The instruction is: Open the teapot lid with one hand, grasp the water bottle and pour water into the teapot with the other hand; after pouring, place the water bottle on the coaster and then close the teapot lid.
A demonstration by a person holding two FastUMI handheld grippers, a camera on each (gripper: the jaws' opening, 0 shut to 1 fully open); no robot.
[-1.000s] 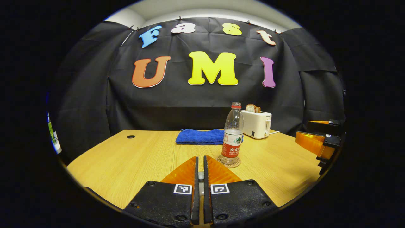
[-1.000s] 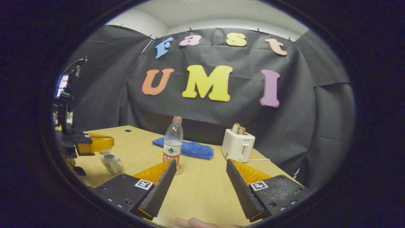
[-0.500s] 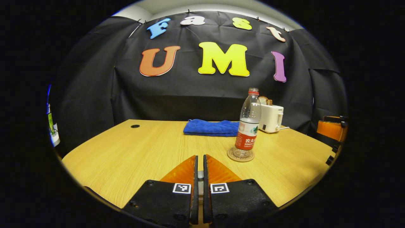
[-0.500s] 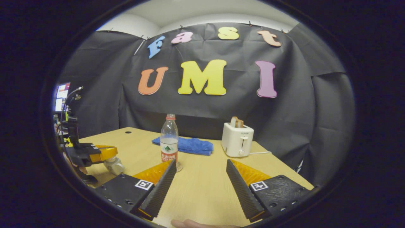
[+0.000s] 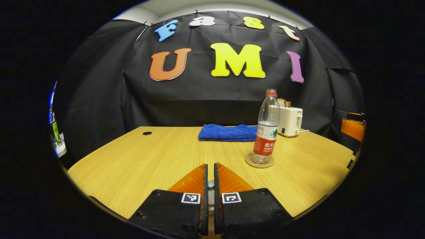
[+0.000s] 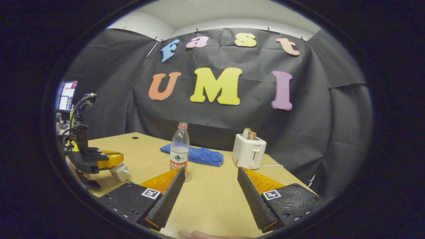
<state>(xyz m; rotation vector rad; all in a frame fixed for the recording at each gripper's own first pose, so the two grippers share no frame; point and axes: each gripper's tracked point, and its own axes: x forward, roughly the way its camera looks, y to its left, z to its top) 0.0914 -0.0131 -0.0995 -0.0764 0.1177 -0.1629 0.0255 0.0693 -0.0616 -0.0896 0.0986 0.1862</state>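
Pale wood-grain table point(image 5: 139, 156) spans the booth, carrying everything here. At its far edge lies a folded blue towel point(image 5: 228, 132), flat against the wood. Beside the towel, toward the right, stands a white toaster point(image 6: 249, 151) with bread poking up from its slot and a cord trailing off along the table.

The bottle point(image 5: 267, 127) stands upright on the round coaster point(image 5: 259, 161), its cap on, partly filled with water; it sits in front of the towel's right end and is well apart from both grippers.

In the right gripper view, the right gripper point(image 6: 210, 186) hangs over the near table with its fingers spread wide and nothing between them; the bottle point(image 6: 179, 152) appears just beyond its left finger.

In that same view the left gripper point(image 6: 114, 159) shows at the far left, held low over the white teapot point(image 6: 120, 171), touching or almost touching its top. In the left gripper view the left gripper point(image 5: 209, 181) has its fingers drawn almost together, with a small pale piece between them; whether that is the lid knob I cannot tell.
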